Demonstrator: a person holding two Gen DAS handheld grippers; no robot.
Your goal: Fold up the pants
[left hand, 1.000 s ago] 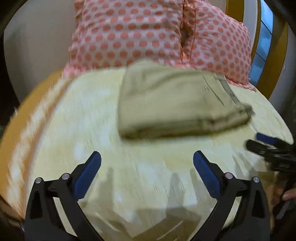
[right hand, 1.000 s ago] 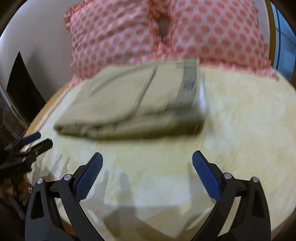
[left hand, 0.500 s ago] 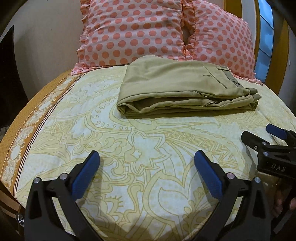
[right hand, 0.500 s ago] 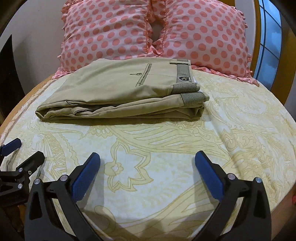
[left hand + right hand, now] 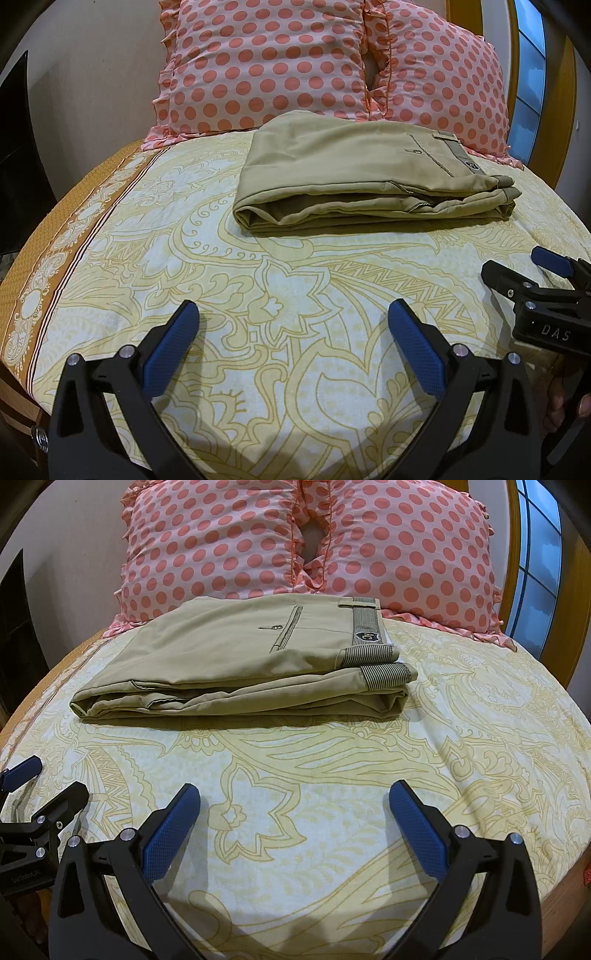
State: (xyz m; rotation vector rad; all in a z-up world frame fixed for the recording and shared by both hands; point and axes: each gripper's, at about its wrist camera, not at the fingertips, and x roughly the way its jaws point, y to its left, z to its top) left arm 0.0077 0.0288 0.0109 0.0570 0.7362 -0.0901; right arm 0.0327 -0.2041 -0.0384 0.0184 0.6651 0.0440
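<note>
"DAS" in pale capitals on the black body of the right gripper [image 5: 539,273], seen at the right edge of the left wrist view. "GenRobot.AI", small pale print, on the black body of the left gripper [image 5: 40,782], low at the left edge of the right wrist view; letters are tiny, reading is approximate. Dark shield-shaped badge [image 5: 365,637] on the striped waistband of the folded khaki pants [image 5: 236,657]: light characters inside, too small to read. The same badge in the left wrist view is blurred, unreadable. No other legible text, numbers or signs in either view.
</note>
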